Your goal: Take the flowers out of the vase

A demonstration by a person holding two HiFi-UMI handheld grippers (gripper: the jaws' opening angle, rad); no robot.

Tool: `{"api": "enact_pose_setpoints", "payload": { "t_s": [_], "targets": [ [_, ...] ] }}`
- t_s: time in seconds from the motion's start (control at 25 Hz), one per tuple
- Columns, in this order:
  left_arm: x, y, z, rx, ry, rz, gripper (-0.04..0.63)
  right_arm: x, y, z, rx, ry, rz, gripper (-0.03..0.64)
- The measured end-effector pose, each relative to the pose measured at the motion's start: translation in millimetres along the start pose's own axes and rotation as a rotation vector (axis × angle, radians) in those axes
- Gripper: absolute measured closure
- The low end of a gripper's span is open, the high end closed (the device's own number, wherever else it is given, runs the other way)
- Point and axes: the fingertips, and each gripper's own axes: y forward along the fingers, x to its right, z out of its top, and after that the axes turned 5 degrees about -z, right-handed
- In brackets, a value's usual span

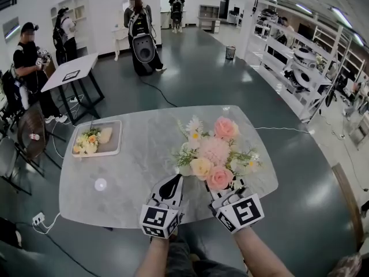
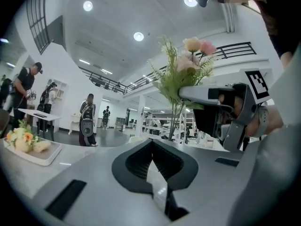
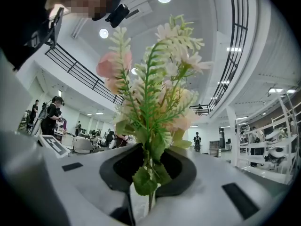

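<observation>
**Right gripper grips the flower stems; left gripper is closed and empty.**

The flowers (image 1: 214, 152) stand at the near right of the table (image 1: 144, 172). The right gripper (image 1: 223, 194) is clamped low on their bunched stems, under the leaves. The left gripper (image 1: 173, 183) sits just beside it with its jaws together on nothing. The vase is hidden under the blooms. The bunch looks artificial, so probably light, with thin springy stems and soft bushy heads that crush easily. The low stems are the sensible place to hold. A light vase might lift or tip with them, so it may need steadying. A tray (image 1: 115, 149) holding more blooms and a small white disc (image 1: 100, 184) lie well apart to the left, and people stand far behind. Nothing blocks the way upward.
</observation>
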Motion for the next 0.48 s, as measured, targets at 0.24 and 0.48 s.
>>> {"api": "enact_pose_setpoints", "payload": {
  "t_s": [0.24,0.48],
  "targets": [
    [2.8,-11.4,0.4,0.006,-0.004,0.018,0.581,-3.2,-9.6,-14.2,-0.027,0.016,0.002,0.531],
    [7.5,-17.8,0.5,0.005,0.000,0.018,0.581,-7.2,-17.2,-24.1,-0.044,0.027,0.005,0.531]
  ]
}}
